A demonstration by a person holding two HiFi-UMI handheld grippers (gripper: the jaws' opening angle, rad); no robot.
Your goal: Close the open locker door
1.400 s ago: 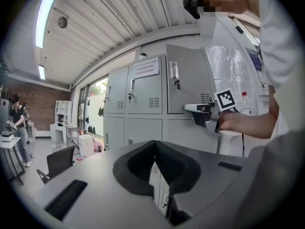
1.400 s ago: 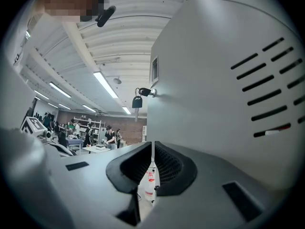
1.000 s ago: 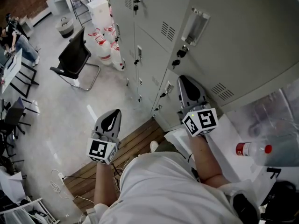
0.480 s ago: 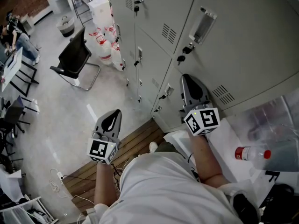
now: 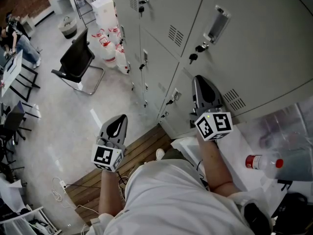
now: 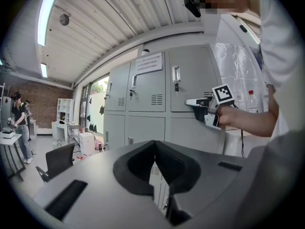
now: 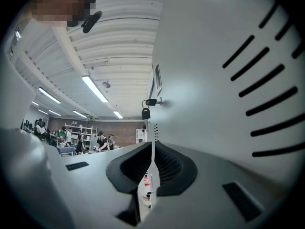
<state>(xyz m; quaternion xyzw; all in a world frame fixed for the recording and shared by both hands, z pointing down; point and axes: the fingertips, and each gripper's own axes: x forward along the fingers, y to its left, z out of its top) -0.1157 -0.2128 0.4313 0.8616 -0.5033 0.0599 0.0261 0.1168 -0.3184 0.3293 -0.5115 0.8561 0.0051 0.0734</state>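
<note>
The grey locker door (image 5: 254,43), with a slot handle (image 5: 216,23), a key (image 5: 194,57) in its lock and vent slits (image 5: 234,100), lies almost in line with the neighbouring doors. My right gripper (image 5: 201,83) is shut, with its tip against this door just left of the vents. In the right gripper view the door (image 7: 228,42) fills the right side, with the key (image 7: 150,102) ahead of the shut right gripper (image 7: 152,152). My left gripper (image 5: 117,125) hangs shut and holds nothing over the floor. The left gripper (image 6: 155,149) faces the locker bank (image 6: 143,104).
A black chair (image 5: 76,60) and water jugs (image 5: 111,45) stand on the floor at the left. A wooden board (image 5: 142,153) lies at the lockers' foot. A red-capped bottle (image 5: 264,161) rests on a white surface at the right. People sit at tables far left.
The door has swung further toward the locker bank, with its handle and key shifting right. My right gripper followed it, staying against the door. The left gripper has not moved.
</note>
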